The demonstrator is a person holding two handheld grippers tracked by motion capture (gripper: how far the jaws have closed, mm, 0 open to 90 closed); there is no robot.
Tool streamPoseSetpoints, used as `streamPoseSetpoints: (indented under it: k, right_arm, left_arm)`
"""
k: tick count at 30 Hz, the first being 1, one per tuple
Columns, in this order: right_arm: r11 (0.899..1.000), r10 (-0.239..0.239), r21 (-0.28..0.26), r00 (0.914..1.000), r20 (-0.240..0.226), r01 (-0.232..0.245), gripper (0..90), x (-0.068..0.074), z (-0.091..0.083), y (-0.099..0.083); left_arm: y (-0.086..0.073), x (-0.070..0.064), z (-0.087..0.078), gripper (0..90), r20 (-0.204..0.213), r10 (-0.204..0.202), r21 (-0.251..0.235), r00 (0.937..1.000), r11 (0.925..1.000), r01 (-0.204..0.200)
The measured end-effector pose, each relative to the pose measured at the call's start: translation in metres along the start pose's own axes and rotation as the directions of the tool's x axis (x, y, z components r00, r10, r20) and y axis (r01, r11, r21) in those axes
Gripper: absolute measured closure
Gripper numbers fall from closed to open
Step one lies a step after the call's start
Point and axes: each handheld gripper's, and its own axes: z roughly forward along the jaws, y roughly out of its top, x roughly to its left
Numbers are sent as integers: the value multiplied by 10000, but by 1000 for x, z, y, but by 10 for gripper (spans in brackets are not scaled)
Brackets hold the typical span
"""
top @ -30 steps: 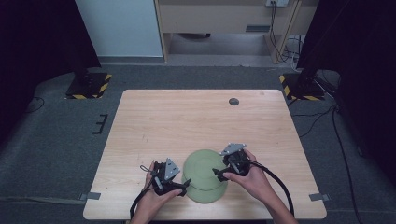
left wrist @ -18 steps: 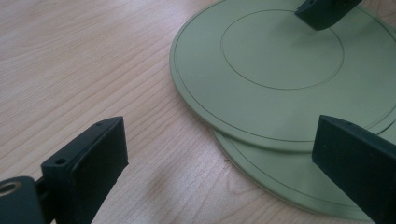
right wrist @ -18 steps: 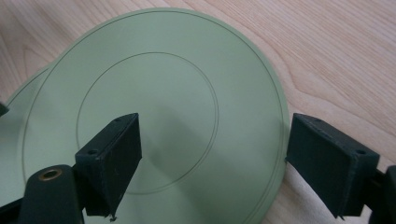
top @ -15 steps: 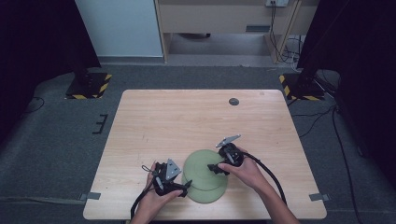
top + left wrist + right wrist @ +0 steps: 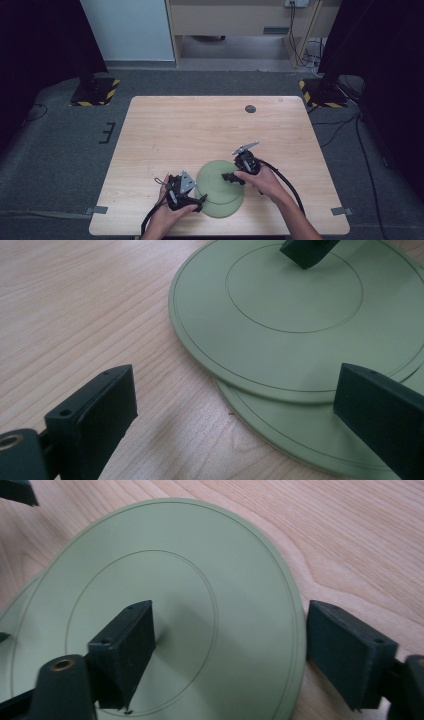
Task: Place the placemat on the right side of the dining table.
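In the high view, a person's two forearms are reaching in from the bottom edge over a light wooden table. Two flat, round green plates are lying near the table's front edge, the upper plate overlapping the lower plate, which is peeking out toward the front. The left gripper is sitting at the plates' left rim, held by the left hand. The right gripper is pointing onto the upper plate from its right side, held by the right hand. A small dark disc is lying well apart, near the table's far edge.

In the left gripper view, the left gripper is standing with its jaws wide apart, gripping nothing; one jaw is hovering over bare wood, the other over the plates' rims. The upper plate is resting on the lower plate, shifted off centre. The tip of the right gripper is showing at the top, over the upper plate.

In the right gripper view, the right gripper is spread wide across the upper plate's edge, one jaw over the plate's middle ring, the other just outside the rim over the wood. It is clamping nothing. A sliver of the lower plate is showing at left.
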Motion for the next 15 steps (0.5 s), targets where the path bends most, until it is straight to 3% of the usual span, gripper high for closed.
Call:
streamPoseSetpoints:
  k: [15]
  right_arm:
    - [9998, -60, -198, 9999, -101, 58, 291, -1, -13, 0]
  left_arm:
    - [-1, -3, 3, 4, -255, -23, 36, 9997, 10000, 24]
